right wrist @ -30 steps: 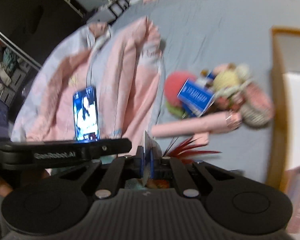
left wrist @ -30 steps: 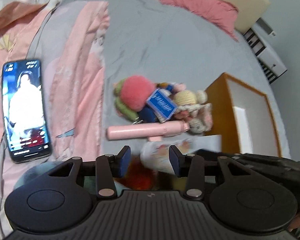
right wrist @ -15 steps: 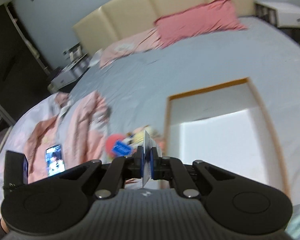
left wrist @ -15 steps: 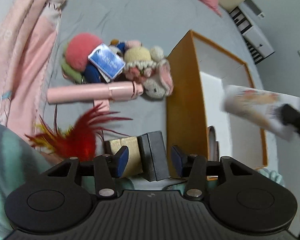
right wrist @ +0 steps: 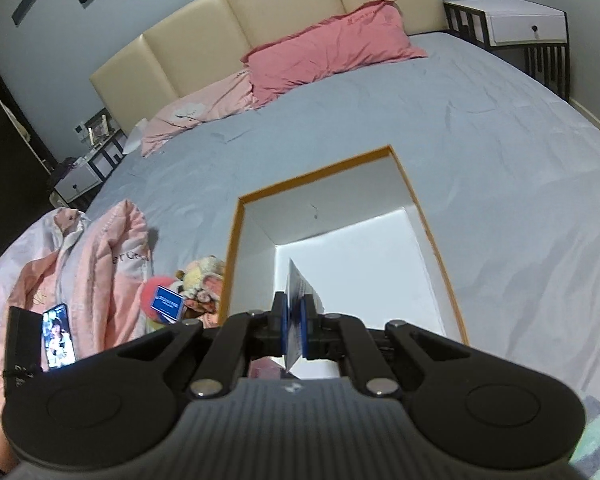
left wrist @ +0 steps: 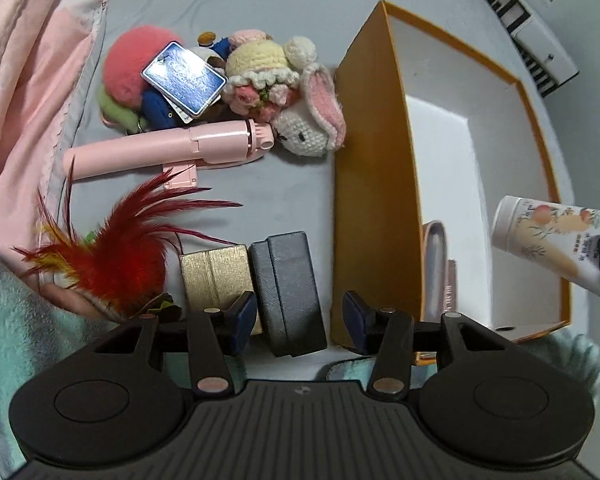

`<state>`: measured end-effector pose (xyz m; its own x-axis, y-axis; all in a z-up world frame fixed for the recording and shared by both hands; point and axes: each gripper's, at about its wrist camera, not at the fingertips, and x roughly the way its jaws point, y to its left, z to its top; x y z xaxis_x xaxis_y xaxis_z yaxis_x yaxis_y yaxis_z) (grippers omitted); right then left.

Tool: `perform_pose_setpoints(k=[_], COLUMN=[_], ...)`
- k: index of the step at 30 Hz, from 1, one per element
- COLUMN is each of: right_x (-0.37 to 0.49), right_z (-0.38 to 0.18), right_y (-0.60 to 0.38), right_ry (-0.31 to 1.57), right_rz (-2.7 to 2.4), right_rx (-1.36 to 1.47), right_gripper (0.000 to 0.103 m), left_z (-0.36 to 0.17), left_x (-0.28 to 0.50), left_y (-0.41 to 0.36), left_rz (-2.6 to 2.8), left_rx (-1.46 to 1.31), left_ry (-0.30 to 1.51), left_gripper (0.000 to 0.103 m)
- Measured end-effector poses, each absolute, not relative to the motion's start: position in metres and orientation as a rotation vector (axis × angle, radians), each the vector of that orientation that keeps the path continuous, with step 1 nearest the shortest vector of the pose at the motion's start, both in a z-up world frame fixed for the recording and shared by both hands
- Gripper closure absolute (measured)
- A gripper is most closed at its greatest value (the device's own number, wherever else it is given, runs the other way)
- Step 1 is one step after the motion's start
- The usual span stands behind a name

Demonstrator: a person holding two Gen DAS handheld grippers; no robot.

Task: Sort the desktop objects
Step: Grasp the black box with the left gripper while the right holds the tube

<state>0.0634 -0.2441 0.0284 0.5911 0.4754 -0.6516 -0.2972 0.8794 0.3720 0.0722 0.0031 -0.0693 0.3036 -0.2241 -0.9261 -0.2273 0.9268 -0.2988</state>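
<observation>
The orange box stands open on the grey bed, white inside, and serves as the landmark here.

The right hand-held gripper hangs over the near end of the box with its jaws pinched narrow on the flat crimped end of a white tube printed with peaches. From the left wrist camera the tube is over the box's right rim, its cap end pointing in over the box's interior. Inside the box, against the left wall, lies a pink flat item; what it is cannot be told.

The left hand-held gripper points down just left of the box's near corner, its jaws wide and holding nothing. A dark grey case lies between and just beyond its fingers, not pressed by either pad. A gold case touches the grey one on the side away from the box, and a red feather toy lies further left.

Beyond these, a crocheted rabbit sits close against the box's left wall, with a pink stick-shaped gadget, a pink pompom and a blue tag to its left. A pink garment with a lit phone on it lies well left of the box.
</observation>
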Motion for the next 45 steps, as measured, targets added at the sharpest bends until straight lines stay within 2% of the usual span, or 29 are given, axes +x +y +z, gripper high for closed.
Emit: perform_pose_setpoints(k=[6, 8, 18, 25, 34, 35, 39, 45], right_x=[0.063, 0.063, 0.062, 0.062, 0.062, 0.062, 0.062, 0.066], right_z=[0.018, 0.014, 0.003, -0.002, 0.005, 0.008, 0.017, 0.013], right_y=[-0.250, -0.251, -0.252, -0.252, -0.259, -0.260, -0.263, -0.264], right_ry=[0.844, 0.852, 0.882, 0.892, 0.900, 0.895, 0.878, 0.904], right_rz=[0.440, 0.435, 0.432, 0.426, 0.469, 0.469, 0.461, 0.459], right_rx=[0.239, 0.238, 0.244, 0.244, 0.289, 0.285, 0.269, 0.267], right_gripper=[0.097, 0.097, 0.097, 0.097, 0.097, 0.097, 0.097, 0.097], left_z=[-0.075, -0.076, -0.071, -0.030, 0.051, 0.056, 0.061, 0.038], left_x=[0.077, 0.078, 0.078, 0.069, 0.056, 0.057, 0.073, 0.086], left_y=[-0.006, -0.007, -0.003, 0.008, 0.005, 0.001, -0.027, -0.042], left_rz=[-0.003, -0.001, -0.014, -0.044, -0.182, -0.213, -0.311, -0.319], left_rx=[-0.368, -0.354, -0.340, -0.360, -0.412, -0.419, -0.407, -0.388], left_ry=[1.305, 1.307, 1.262, 1.154, 0.913, 0.893, 0.871, 0.939], left_gripper=[0.049, 0.061, 0.063, 0.064, 0.066, 0.102, 0.101, 0.101])
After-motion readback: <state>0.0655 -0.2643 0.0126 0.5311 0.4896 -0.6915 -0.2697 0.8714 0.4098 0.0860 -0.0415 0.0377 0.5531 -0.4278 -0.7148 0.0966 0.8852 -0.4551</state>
